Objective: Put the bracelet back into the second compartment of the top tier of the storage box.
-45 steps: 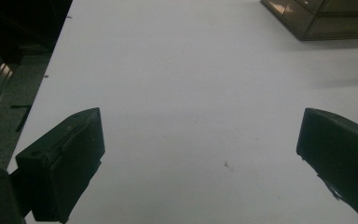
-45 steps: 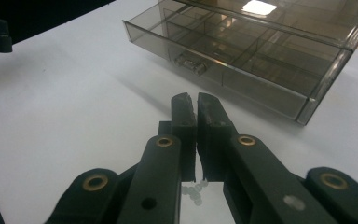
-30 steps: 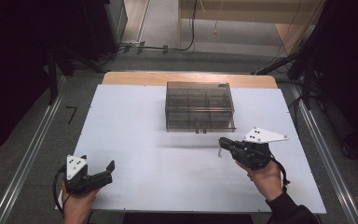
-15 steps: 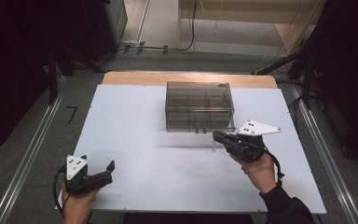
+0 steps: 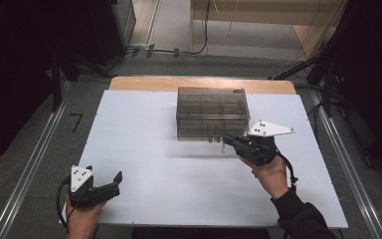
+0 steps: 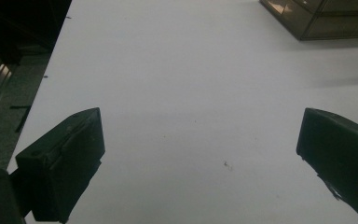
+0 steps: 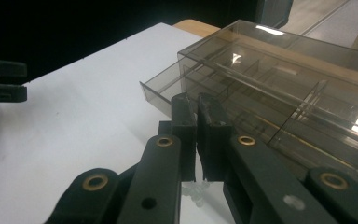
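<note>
Smoky clear plastic forms the compartment organizer box, which is seen standing on the white desk at about twelve o'clock, toward the far edge and a little right of centre. Inner dividers are seen through its walls. In the right gripper view one shallow drawer is seen pulled partly out of the box toward the desk's open surface.

The right hand-held gripper is held at about three o'clock, just beside the near right corner of the box; whether it touches the box cannot be told. Its jaws are seen pressed nearly together in the right gripper view, with only a thin slit between them and nothing gripped. A grey three-cornered plate is carried on top of it, and the person's right hand and dark sleeve are seen behind it.

The left hand-held gripper is held low at about seven o'clock, near the desk's near left corner, well apart from the box. Its jaws are spread wide in the left gripper view, with bare desk between them. It is gripped by the person's left hand.
</note>
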